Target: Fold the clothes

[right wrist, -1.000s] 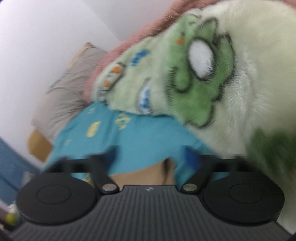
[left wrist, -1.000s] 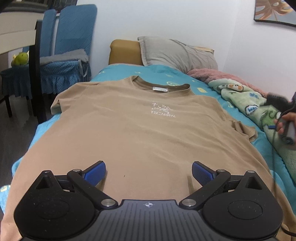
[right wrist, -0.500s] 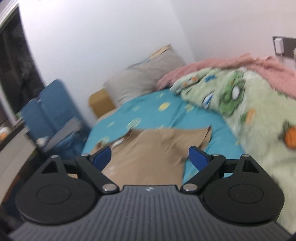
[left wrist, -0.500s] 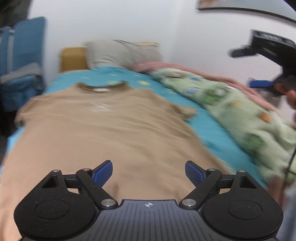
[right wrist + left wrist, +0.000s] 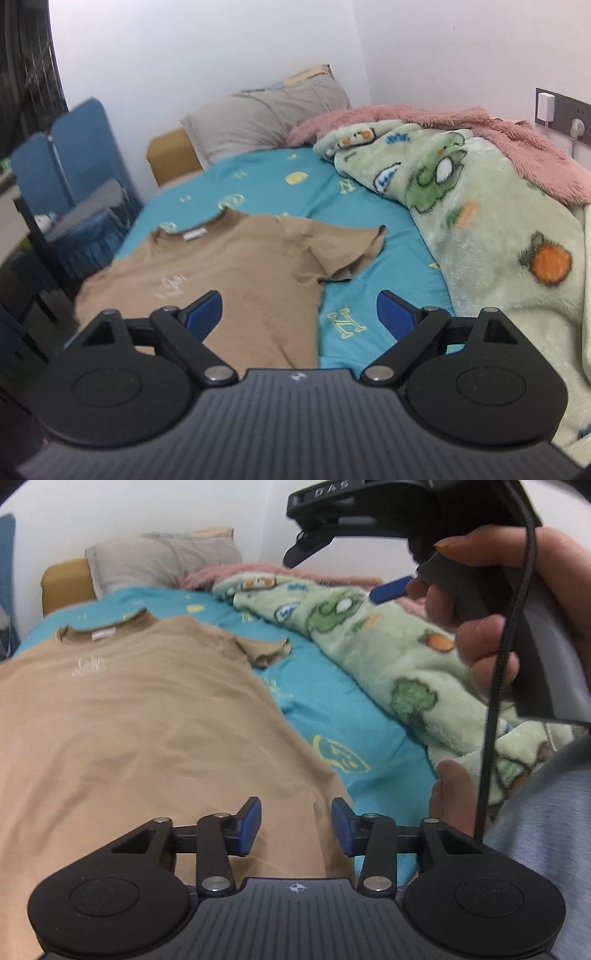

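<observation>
A tan T-shirt [image 5: 140, 716] lies spread flat, face up, on the teal bed sheet [image 5: 332, 709], collar toward the pillow. My left gripper [image 5: 296, 825] hovers low over the shirt's lower right hem, jaws partly open with nothing between them. The right gripper's body [image 5: 369, 513] shows at the top right of the left wrist view, held in a hand [image 5: 491, 602] above the blanket. In the right wrist view the T-shirt [image 5: 240, 273] lies ahead and left, its right sleeve [image 5: 351, 251] rumpled. My right gripper [image 5: 300, 314] is open and empty above the shirt's right edge.
A green cartoon-print fleece blanket [image 5: 498, 240] and a pink fuzzy blanket [image 5: 443, 125] pile along the bed's right side by the wall. A grey pillow [image 5: 266, 114] lies at the head. Blue chairs [image 5: 74, 166] stand left of the bed. A wall socket [image 5: 557, 110] sits on the right.
The left gripper swung right and its jaws narrowed. The right gripper rose off the blanket and turned toward the shirt, now held high beside the left one.
</observation>
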Available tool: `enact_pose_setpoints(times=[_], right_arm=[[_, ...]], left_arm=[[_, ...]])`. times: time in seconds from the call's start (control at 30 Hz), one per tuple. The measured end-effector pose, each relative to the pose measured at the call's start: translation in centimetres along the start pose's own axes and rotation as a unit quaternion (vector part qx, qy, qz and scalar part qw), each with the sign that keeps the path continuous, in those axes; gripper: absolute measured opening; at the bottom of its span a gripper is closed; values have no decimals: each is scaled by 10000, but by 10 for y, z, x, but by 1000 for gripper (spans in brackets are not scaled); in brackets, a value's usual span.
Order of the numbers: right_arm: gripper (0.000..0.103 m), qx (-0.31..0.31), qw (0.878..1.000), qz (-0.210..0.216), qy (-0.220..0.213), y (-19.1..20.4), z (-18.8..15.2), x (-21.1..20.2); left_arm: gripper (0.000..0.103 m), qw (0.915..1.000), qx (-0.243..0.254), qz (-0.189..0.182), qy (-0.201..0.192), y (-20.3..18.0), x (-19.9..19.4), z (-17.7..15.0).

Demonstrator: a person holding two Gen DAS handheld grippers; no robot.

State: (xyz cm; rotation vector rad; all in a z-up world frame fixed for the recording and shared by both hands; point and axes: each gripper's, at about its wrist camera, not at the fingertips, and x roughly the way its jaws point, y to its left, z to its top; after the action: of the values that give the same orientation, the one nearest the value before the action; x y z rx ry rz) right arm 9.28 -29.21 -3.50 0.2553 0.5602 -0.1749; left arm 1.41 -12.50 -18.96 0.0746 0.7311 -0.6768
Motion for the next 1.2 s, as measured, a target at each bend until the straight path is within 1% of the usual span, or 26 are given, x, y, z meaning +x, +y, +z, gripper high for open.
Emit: enact_pose_setpoints(times=[0.1,0.2,0.23,0.3,0.33,0.37,0.4,0.43,0.47,0.53,0.6,0.67,0.7,0.73,0.77,0.83,0.87,0.9,0.93,1.0,1.07,1.1,1.13,1.2], right_arm=[[92,-372,9991,-118,-176,4,-2,4],[92,-862,9956,55,-376,11,-5,4],[92,-947,9946,104,-407,11,-6,5],[92,-855,9956,175,-348,8,-5,9],[92,-732,9966,227,-303,5,-4,12],[92,-611,9972,303,-299,2,-3,13],[92,-507,9975,379,-315,-2,-2,15],[92,-426,9976,431,-346,-7,-1,16],[92,-347,9978,448,-358,-11,0,18],[92,-8,9979,522,-382,-25,3,23],[92,512,9957,652,-424,-44,7,29],[92,1201,9884,806,-470,-68,9,36],[92,1620,9818,875,-467,-81,9,41],[92,2089,9726,929,-430,-94,7,46],[92,2527,9618,978,-392,-106,3,52],[93,3248,9393,1058,-308,-125,-5,63],[93,3546,9281,1109,-241,-132,-9,70],[94,3799,9173,1183,-139,-137,-13,77],[93,4021,9070,1249,-44,-141,-17,85],[94,4363,8892,1373,119,-146,-23,102],[93,4623,8727,1551,238,-147,-27,123],[93,4682,8684,1608,292,-147,-28,133],[93,4692,8671,1635,352,-144,-29,145],[93,4646,8686,1663,456,-133,-28,169]], left_arm=[[37,9999,62,28,153,1,14,-2],[36,9993,-63,28,367,5,24,-4],[36,9990,-112,36,428,6,27,-4],[34,9985,-243,29,494,8,31,-4],[33,9982,-307,25,511,10,33,-4],[27,9979,-371,21,529,11,34,-4],[15,9978,-414,-3,527,11,36,-3],[8,9976,-431,-57,530,10,37,-2],[4,9978,-411,-91,518,8,37,-2],[2,9987,-267,-107,431,2,33,-2],[2,9989,-145,-235,386,-4,26,-2],[1,9986,-39,-389,358,-10,19,-2],[1,9987,108,-405,302,-14,15,-2],[3,9985,257,-420,246,-18,10,-2],[6,9987,300,-344,236,-19,7,0],[20,9993,127,-289,196,-11,-1,6],[29,9996,83,-245,151,-5,-5,10],[37,9997,39,-201,106,2,-10,14],[41,9999,-4,-156,61,8,-15,19],[59,9999,-64,11,-129,25,-24,26],[66,9991,-174,265,-289,44,-30,32],[67,9982,-267,393,-361,55,-30,33],[67,9969,-406,516,-433,66,-31,34],[67,9924,-855,687,-550,88,-28,33]])
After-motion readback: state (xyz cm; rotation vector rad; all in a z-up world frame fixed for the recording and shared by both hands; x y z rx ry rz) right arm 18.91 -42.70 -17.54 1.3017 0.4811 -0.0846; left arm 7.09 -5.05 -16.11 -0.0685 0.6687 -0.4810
